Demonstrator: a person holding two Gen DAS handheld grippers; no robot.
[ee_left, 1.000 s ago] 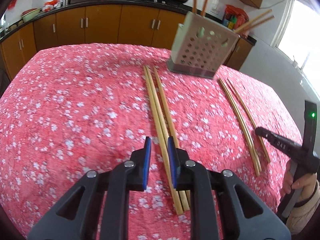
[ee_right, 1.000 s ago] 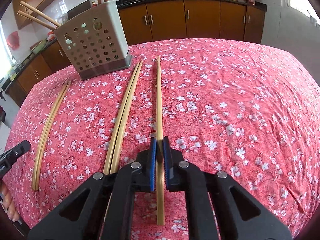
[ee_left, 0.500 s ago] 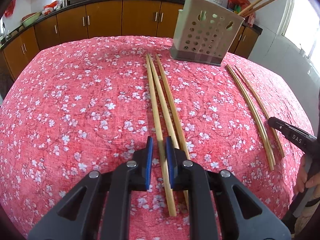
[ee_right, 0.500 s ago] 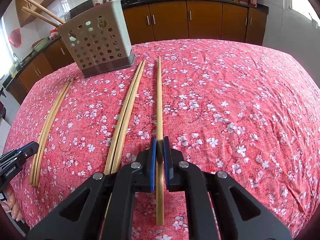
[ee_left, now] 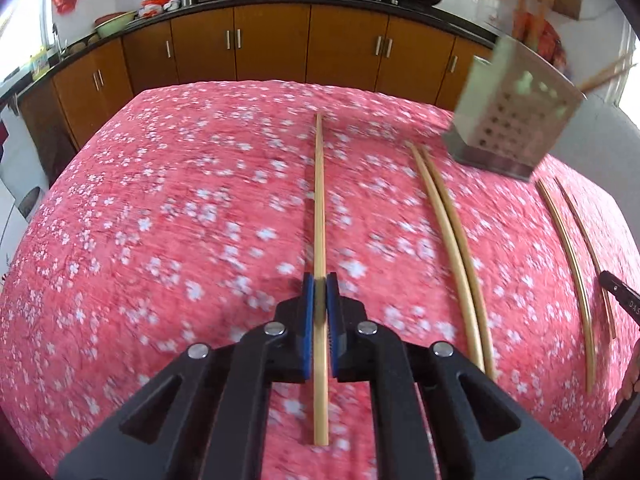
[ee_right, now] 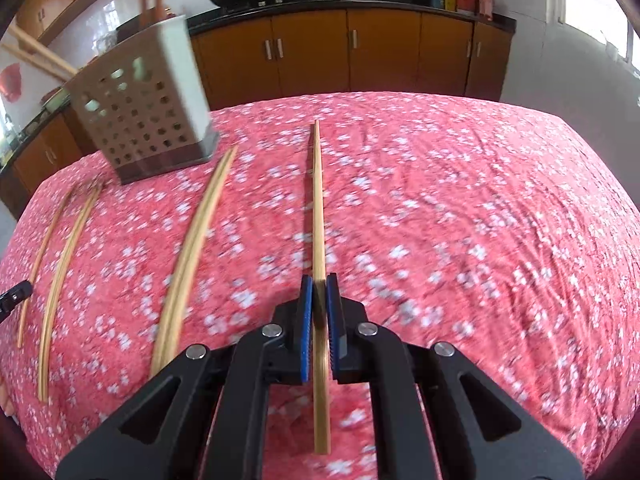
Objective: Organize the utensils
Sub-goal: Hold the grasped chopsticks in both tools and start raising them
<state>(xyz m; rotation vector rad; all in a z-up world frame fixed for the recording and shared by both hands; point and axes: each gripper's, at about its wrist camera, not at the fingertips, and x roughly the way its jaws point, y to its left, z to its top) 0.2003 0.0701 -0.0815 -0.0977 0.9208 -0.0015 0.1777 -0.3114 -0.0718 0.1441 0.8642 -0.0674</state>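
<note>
My left gripper (ee_left: 319, 280) is shut on a bamboo chopstick (ee_left: 319, 208) and holds it just above the red floral tablecloth (ee_left: 160, 220). My right gripper (ee_right: 319, 280) is shut on another chopstick (ee_right: 318, 200), also lifted slightly. A grey perforated utensil holder (ee_left: 516, 120) with several chopsticks in it stands at the far right in the left wrist view; it also shows at far left in the right wrist view (ee_right: 144, 120). A pair of chopsticks (ee_left: 452, 232) lies right of my left gripper; the same pair (ee_right: 192, 248) lies left of my right one.
Two more chopsticks (ee_left: 568, 264) lie near the table's right edge, seen in the right wrist view (ee_right: 60, 256) at left. Brown kitchen cabinets (ee_left: 272, 44) with woks on the counter run behind the table. The table edges drop off on all sides.
My left gripper has closed on one chopstick and lifted it away from the other two. My right gripper keeps its chopstick and has raised it. Both views are blurred by motion.
</note>
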